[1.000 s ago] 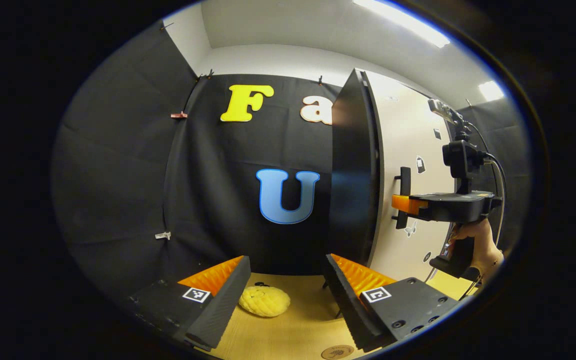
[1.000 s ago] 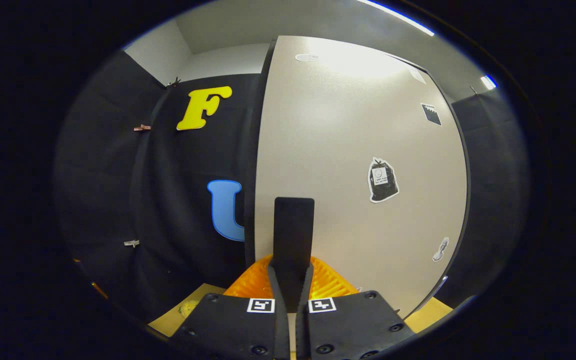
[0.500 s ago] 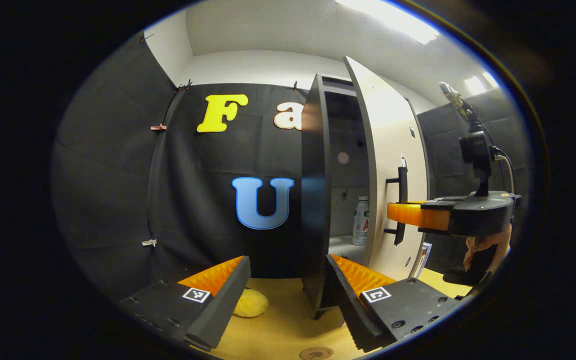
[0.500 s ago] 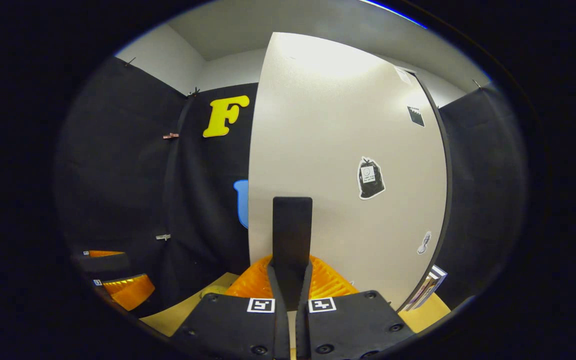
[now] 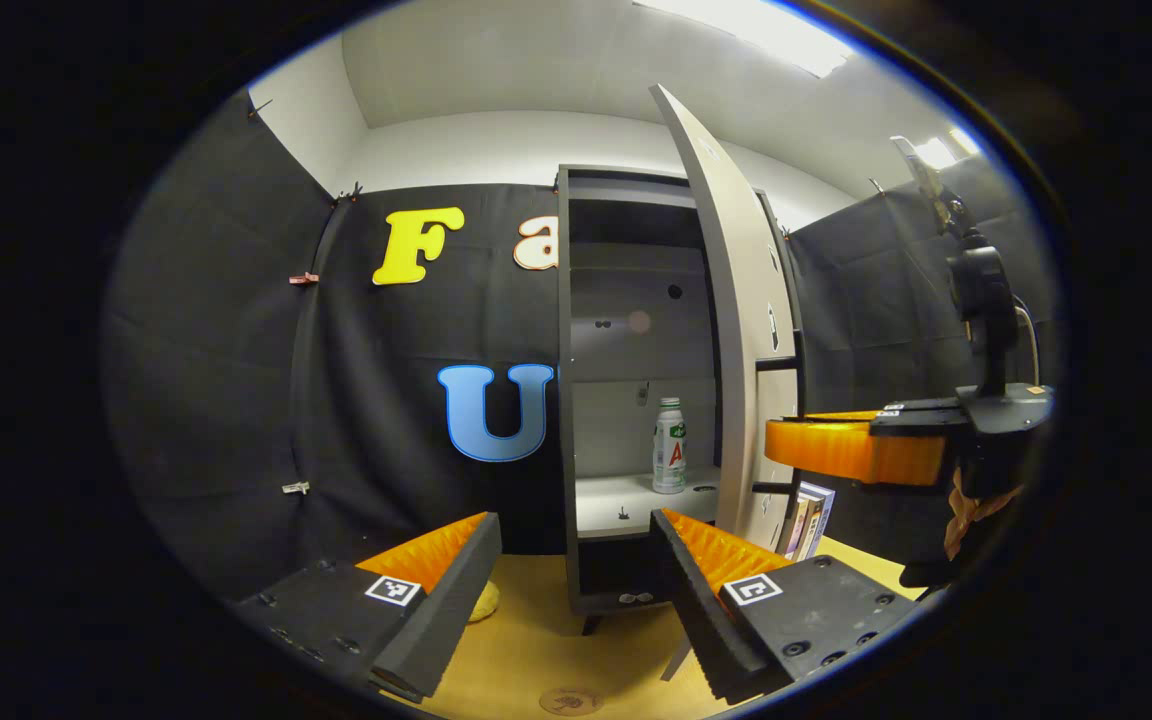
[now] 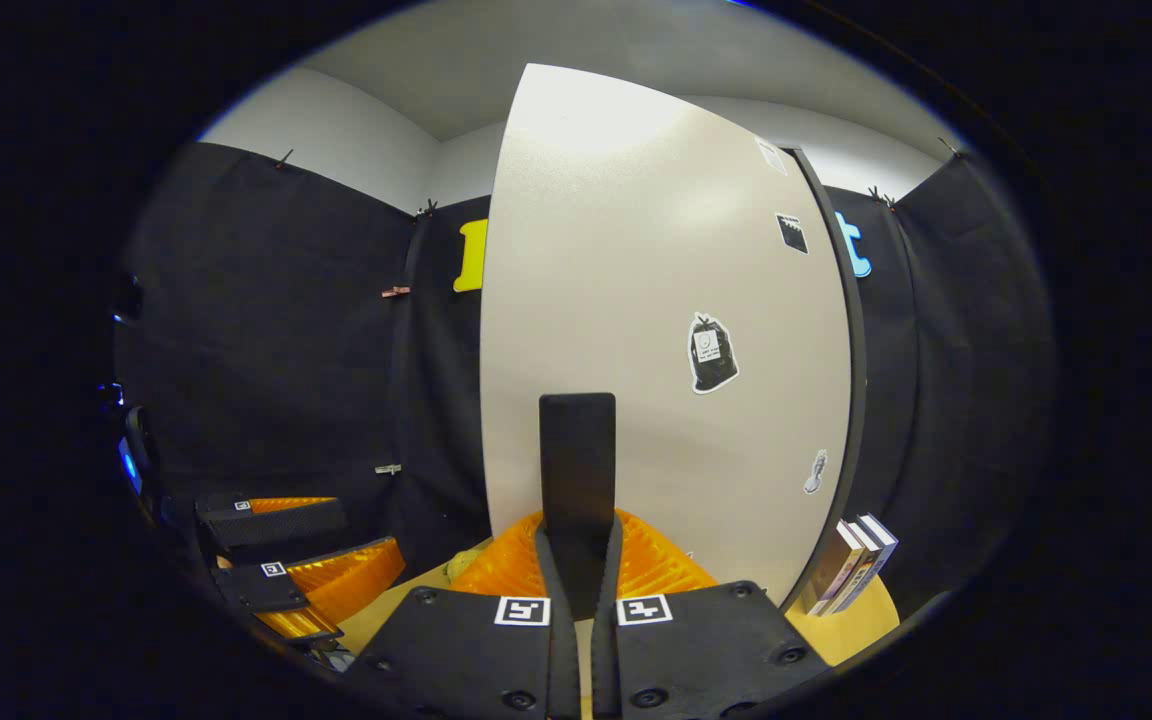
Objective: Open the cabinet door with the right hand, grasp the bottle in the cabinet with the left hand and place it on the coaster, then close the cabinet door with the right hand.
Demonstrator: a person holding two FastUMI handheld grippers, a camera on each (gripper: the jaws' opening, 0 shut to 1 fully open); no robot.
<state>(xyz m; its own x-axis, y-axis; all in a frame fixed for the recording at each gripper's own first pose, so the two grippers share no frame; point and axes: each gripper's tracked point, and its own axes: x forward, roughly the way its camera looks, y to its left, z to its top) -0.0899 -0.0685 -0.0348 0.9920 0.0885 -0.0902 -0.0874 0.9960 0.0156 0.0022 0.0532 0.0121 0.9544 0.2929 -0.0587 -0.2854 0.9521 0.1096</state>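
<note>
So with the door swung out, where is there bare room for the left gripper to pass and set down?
The cabinet opening is free left of the bottle, and that shelf is bare. Bare table borders the coaster. It is crowded beside the door, where the right gripper clamps the handle.

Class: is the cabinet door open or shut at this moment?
Open. The cabinet door stands swung out from the cabinet, baring the shelf where the bottle stands upright.
</note>
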